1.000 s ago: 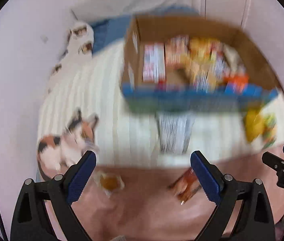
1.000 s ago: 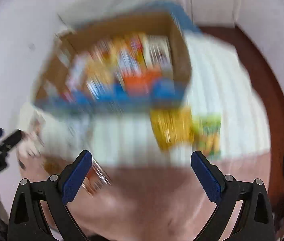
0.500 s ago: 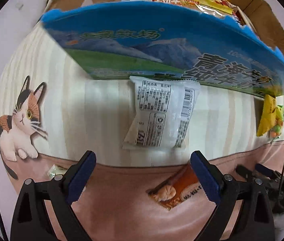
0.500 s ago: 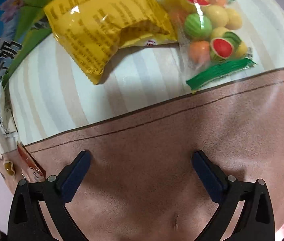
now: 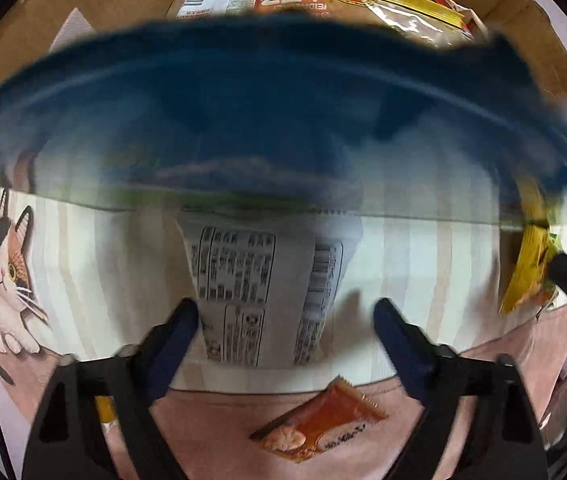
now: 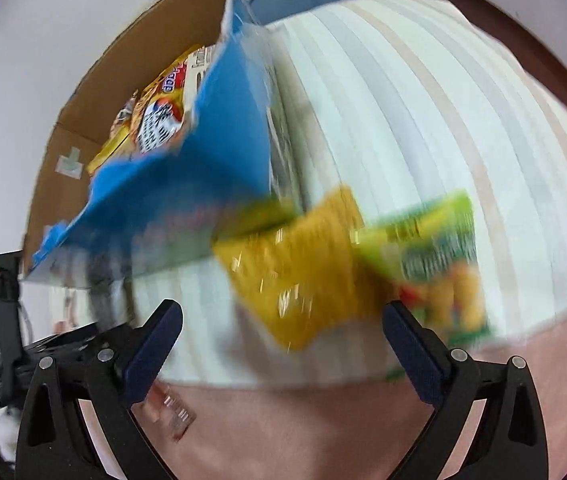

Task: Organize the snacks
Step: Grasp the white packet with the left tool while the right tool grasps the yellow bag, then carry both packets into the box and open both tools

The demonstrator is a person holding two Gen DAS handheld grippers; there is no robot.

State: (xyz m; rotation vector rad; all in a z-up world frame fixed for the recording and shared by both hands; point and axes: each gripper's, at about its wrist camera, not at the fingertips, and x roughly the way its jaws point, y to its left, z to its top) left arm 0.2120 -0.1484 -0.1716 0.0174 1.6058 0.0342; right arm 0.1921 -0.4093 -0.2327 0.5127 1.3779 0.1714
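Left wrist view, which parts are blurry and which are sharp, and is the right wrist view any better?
Left wrist view: the blue box flap is smeared, while the cat print and orange sachet stay fairly crisp. Right wrist view: the yellow packet and green packet are streaked; the right tool is sharp.

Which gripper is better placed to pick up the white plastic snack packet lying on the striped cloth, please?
Left. The left gripper is open with the white plastic snack packet between its fingers, while the right gripper faces the yellow packet.
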